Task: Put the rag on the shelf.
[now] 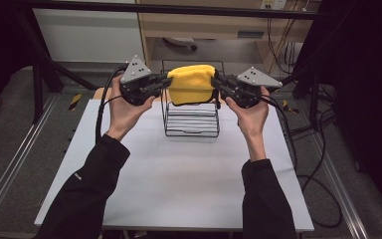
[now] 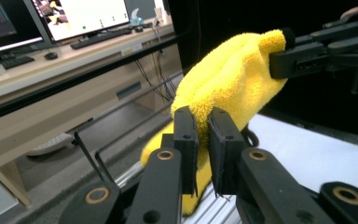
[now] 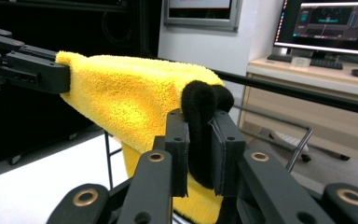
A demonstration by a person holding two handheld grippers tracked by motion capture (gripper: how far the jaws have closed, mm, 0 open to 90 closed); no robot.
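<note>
Yellow cloth (image 1: 191, 82) stretched over the wire rack (image 1: 191, 119)!
Left tongs (image 1: 167, 82) pinch its yellow edge, right tongs (image 1: 215, 82) its black trim, both hands raised above the worktop (image 1: 179, 179).

Lab, monitors (image 2: 79, 16), keyboards (image 2: 100, 38), cables (image 1: 323, 164)

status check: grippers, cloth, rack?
Left gripper and right gripper both shut on yellow cloth. Cloth held spread above wire rack. Nothing in the way.
</note>
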